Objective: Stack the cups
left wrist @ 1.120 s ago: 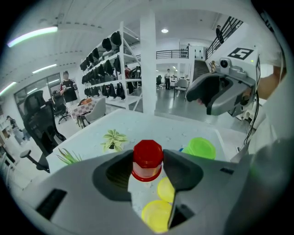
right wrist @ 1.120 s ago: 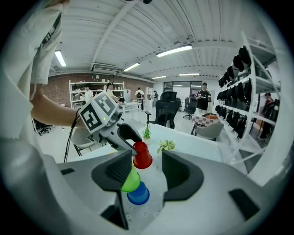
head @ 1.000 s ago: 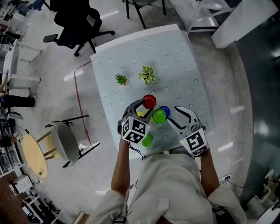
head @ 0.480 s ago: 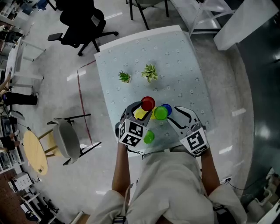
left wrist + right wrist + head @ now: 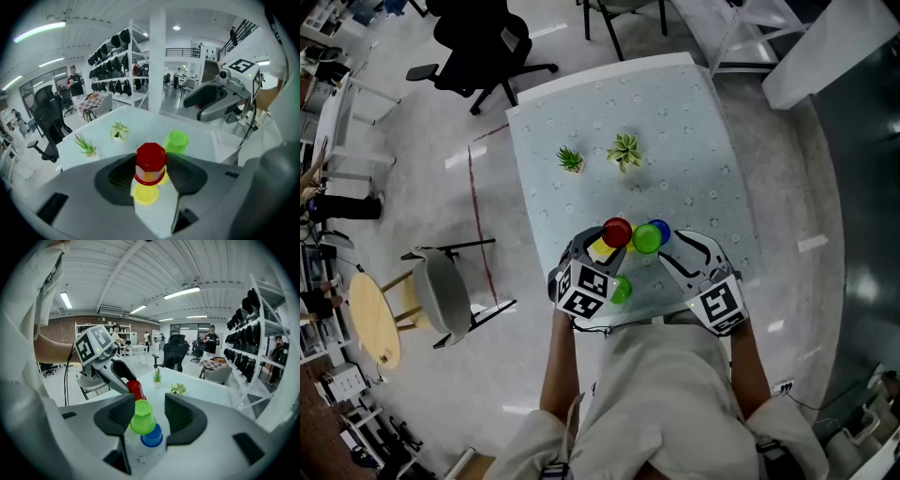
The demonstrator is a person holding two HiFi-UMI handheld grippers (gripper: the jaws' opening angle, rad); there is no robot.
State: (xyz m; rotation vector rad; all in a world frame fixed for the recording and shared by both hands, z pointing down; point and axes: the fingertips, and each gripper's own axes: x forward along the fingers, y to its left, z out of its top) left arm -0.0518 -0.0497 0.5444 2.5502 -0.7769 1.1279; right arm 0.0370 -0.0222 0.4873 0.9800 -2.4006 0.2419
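Observation:
My left gripper [image 5: 606, 242] is shut on an upside-down red cup [image 5: 151, 163], which hangs just above a yellow cup [image 5: 145, 193] on the pale table [image 5: 694, 141]. My right gripper [image 5: 664, 247] is shut on a tilted, upside-down green cup [image 5: 142, 417] that sits partly over a blue cup [image 5: 153, 438]. Its jaws have just been closing with that cup between them. In the head view the red cup [image 5: 617, 232] and green cup [image 5: 646, 239] are side by side. A second green cup [image 5: 621, 291] stands near the table's front edge.
Two small potted plants [image 5: 571, 159] [image 5: 625, 152] stand mid-table, beyond the cups. A black office chair [image 5: 478, 42] and a grey chair [image 5: 441, 295] are on the floor to the left. The table's near edge lies just below the grippers.
My left gripper has carried the red cup nearer to me and closer to the green cup, over the yellow cup. The right gripper and its green cup have stayed put.

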